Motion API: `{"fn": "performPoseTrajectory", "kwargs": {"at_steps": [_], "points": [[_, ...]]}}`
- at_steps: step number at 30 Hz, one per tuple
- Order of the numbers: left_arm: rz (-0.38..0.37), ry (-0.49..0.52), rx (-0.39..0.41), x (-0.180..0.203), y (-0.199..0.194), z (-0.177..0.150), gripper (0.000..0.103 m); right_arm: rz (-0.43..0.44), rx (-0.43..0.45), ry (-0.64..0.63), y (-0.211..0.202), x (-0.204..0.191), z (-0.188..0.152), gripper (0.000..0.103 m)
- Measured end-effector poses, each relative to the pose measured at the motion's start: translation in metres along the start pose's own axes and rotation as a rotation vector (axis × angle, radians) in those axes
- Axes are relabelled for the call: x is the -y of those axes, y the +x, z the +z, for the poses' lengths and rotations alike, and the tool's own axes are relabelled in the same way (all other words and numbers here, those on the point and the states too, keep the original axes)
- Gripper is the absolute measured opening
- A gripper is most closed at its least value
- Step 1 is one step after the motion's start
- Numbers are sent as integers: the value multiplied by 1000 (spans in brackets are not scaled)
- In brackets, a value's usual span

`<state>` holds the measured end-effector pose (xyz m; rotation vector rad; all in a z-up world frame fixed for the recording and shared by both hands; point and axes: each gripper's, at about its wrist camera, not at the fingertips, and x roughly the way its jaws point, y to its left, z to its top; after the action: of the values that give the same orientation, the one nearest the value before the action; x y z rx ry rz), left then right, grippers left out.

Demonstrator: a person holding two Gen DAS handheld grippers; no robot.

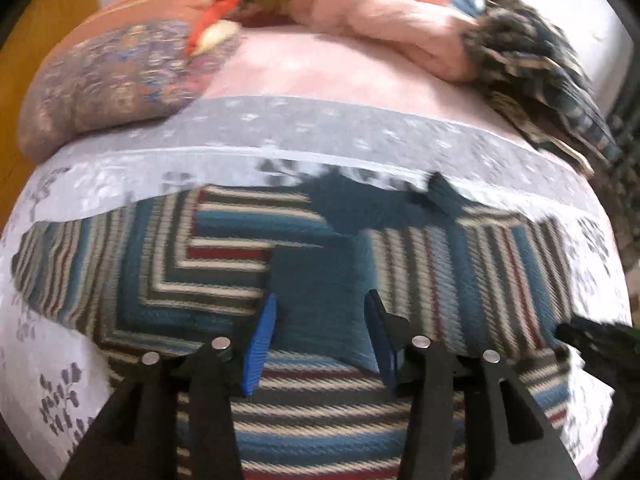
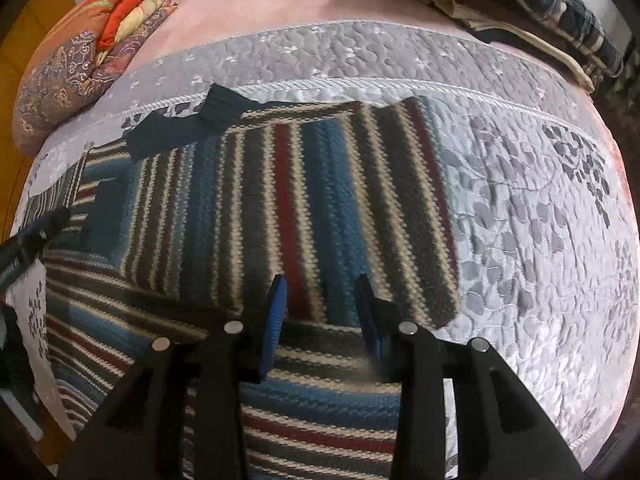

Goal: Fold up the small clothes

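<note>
Item: striped knit sweater (image 1: 224,272), spread flat on the grey quilted bedspread (image 1: 320,136), both sleeves apparently folded in over the body. Left: patterned cushion (image 1: 108,84) at the bed's far corner, well apart. Left gripper (image 1: 318,320): fingers wide, empty, poised over the sweater's plain blue centre panel. Right gripper (image 2: 322,304): fingers wide, empty, above the folded right sleeve's near end. Judged step: pinching the near hem for a fold away from the holder; both grips should bite evenly through all layers so the folded sleeves stay aligned. Far edge: dark collar (image 2: 188,124) near the corded seam (image 2: 360,80). Right: bare quilt beside the sweater offers open working room; piled dark plaid cloth (image 2: 560,4) stays distant.
</note>
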<state>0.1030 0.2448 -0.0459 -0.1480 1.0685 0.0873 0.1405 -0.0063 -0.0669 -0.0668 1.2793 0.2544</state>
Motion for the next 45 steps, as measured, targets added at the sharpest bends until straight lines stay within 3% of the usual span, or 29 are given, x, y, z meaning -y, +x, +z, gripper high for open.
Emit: {"fn": "performPoseTrajectory", "kwargs": {"at_steps": [6,12,37,42,45], "points": [[-6,20,-70,14,31,-16,46,-1,-23,0,14,-12,1,36],[11,-9,-126,2,56,-29,46,-23,-40,-14,29,-19,-4,36],[28,21,-109,6,71,-38,51,-51,-13,-35,59,-23,-1,40],[-11,-4,-117,-1,62,-34,50,-36,-10,-3,42,-21,3,41],[-3,-22,-97,-14,48,-33,50,-82,20,-27,28,-33,3,45]]}}
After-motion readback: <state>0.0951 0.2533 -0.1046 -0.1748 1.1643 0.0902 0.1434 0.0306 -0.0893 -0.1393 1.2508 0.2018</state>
